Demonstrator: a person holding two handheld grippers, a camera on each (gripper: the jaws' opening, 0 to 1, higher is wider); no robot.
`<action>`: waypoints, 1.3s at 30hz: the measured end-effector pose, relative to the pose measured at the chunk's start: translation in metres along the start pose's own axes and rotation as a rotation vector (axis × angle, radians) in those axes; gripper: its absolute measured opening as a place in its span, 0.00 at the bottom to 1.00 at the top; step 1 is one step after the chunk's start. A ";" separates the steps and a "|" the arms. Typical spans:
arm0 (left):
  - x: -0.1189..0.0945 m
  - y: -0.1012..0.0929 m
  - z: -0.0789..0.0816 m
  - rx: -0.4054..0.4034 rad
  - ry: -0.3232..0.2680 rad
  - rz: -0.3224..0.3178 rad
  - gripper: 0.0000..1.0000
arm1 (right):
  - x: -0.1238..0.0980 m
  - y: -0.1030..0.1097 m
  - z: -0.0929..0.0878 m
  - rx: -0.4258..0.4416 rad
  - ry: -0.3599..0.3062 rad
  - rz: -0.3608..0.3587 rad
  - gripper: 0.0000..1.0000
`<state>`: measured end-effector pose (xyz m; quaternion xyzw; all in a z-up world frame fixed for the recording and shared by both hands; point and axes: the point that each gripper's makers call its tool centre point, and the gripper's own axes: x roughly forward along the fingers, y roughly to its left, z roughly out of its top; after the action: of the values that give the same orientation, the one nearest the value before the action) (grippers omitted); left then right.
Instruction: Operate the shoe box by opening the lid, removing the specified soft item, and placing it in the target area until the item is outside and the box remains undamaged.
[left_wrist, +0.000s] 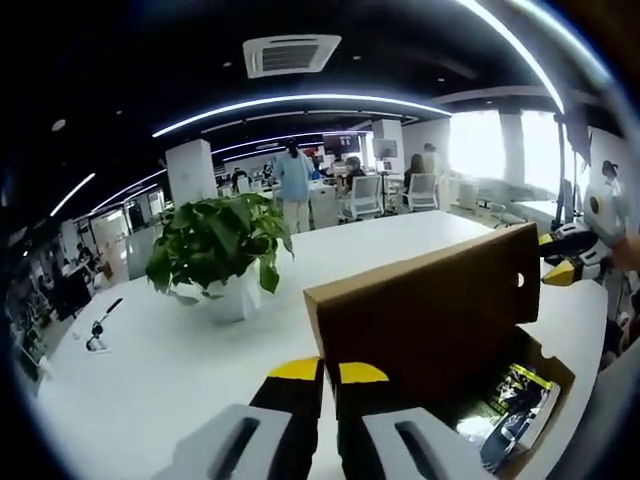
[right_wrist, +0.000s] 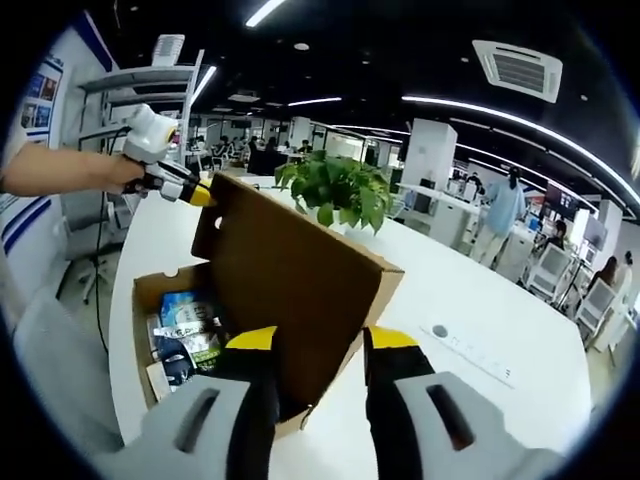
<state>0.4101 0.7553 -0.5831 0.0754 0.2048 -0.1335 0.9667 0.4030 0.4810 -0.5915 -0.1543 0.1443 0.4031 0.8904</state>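
Note:
A brown cardboard shoe box (left_wrist: 545, 365) (right_wrist: 145, 290) lies on a white table, its lid (left_wrist: 430, 310) (right_wrist: 290, 280) raised nearly upright. Printed soft packets (left_wrist: 520, 400) (right_wrist: 185, 330) lie inside. My left gripper (left_wrist: 328, 372) has its yellow-tipped jaws close together, pinching the lid's near edge; in the right gripper view it (right_wrist: 170, 180) is held by a hand at the lid's far corner. My right gripper (right_wrist: 322, 340) stands open, its jaws spread either side of the lid's near edge; in the left gripper view it (left_wrist: 565, 258) sits at the lid's far corner.
A potted green plant (left_wrist: 220, 245) (right_wrist: 340, 190) stands on the white table (left_wrist: 150, 380) (right_wrist: 480, 300) just beyond the box. A small black object (left_wrist: 97, 330) lies far off on the table. People, chairs and desks fill the office behind.

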 end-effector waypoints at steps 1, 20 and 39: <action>0.001 0.000 0.000 -0.001 0.000 0.000 0.03 | 0.001 -0.001 -0.002 0.004 0.006 -0.002 0.26; 0.020 0.005 0.002 -0.018 0.008 -0.004 0.03 | 0.009 0.003 -0.063 0.081 0.132 -0.053 0.09; 0.043 0.009 -0.001 -0.028 0.030 -0.003 0.03 | 0.015 -0.002 -0.074 0.128 0.151 -0.100 0.02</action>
<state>0.4499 0.7542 -0.6012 0.0635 0.2212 -0.1311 0.9643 0.4046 0.4608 -0.6645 -0.1343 0.2286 0.3356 0.9039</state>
